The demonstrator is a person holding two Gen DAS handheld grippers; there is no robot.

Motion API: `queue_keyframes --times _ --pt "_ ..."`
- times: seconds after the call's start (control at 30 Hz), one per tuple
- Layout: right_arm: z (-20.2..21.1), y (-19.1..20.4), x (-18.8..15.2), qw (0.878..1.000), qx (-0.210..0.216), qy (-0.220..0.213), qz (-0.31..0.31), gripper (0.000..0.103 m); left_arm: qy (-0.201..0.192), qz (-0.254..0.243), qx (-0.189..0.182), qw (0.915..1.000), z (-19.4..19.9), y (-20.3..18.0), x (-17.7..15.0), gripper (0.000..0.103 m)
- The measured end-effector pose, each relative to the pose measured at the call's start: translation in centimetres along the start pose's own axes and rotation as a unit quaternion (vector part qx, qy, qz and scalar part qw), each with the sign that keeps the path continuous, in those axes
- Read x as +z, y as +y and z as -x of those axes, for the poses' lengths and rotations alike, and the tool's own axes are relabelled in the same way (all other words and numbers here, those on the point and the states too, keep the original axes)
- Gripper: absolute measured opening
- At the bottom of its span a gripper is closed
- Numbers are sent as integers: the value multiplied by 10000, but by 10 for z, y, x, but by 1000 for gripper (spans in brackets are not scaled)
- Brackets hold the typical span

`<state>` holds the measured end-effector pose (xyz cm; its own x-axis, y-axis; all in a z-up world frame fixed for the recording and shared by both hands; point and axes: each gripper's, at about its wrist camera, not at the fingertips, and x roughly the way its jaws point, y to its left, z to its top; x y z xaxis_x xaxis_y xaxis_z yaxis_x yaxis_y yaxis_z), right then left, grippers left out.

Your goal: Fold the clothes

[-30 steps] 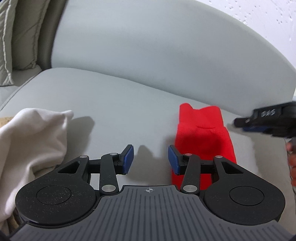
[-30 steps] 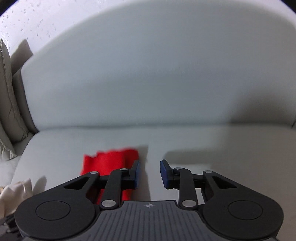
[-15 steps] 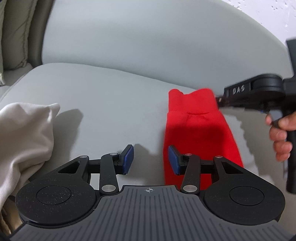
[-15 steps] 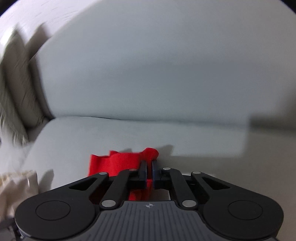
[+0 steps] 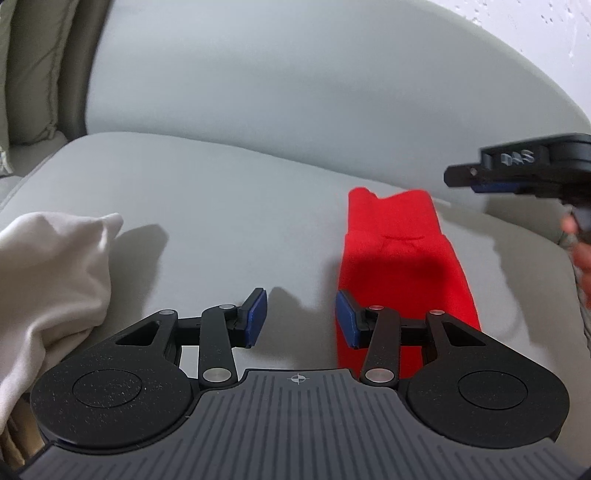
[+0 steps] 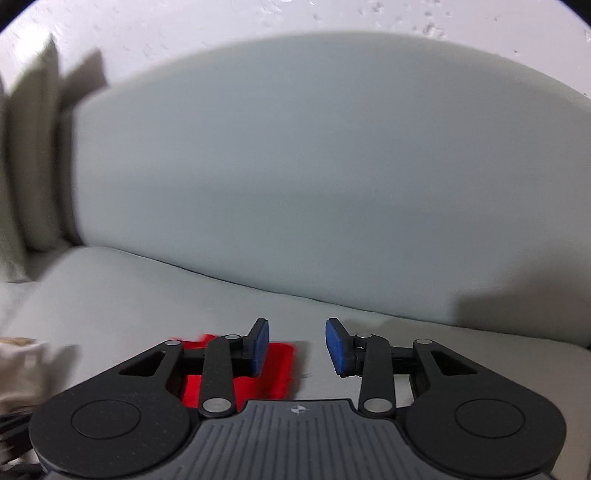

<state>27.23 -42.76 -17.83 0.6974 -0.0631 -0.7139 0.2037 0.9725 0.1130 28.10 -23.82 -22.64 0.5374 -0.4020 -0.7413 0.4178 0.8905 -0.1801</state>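
Observation:
A folded red garment [image 5: 399,266] lies flat on the grey sofa seat [image 5: 221,206]. My left gripper [image 5: 299,317] is open and empty, hovering over the seat just left of the garment's near end. My right gripper [image 6: 297,347] is open and empty, above the seat with the red garment [image 6: 275,373] under its left finger. The right gripper also shows in the left wrist view [image 5: 517,173], off the garment's far right corner. A crumpled cream garment [image 5: 51,280] lies at the left.
The sofa backrest [image 6: 314,184] rises behind the seat. A beige cushion [image 5: 29,70] stands at the far left. A white wall [image 6: 258,22] is behind the sofa. The cream garment's edge also shows in the right wrist view [image 6: 18,365].
My right gripper was shut on the red garment's far corner half a second ago; now it has let go, opened and pulled back to the right. My left gripper stayed open.

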Motion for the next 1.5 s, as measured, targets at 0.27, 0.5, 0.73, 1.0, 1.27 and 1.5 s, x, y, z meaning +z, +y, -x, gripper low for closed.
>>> queue_keyframes --times 0.27,0.5,0.73,1.0,1.27,1.5 --pt "-23 2 -12 9991 52 420 14 22 -50 222 122 9997 -2 16 7 47" --pt "9 30 -1 9925 17 -549 1092 4 -90 270 140 9995 -1 20 9 47" --pt "-44 19 -15 9971 -272 -39 707 7 -142 248 68 9996 -1 22 10 47" --pt "8 13 -6 9988 11 -456 163 53 -552 62 -996 9935 9 14 10 25" --pt "-15 26 -33 9976 378 97 564 11 -152 -496 -755 9958 -24 -10 4 20" --pt "-26 22 -40 9983 -14 261 519 13 84 -185 -534 9984 -38 2 17 30"
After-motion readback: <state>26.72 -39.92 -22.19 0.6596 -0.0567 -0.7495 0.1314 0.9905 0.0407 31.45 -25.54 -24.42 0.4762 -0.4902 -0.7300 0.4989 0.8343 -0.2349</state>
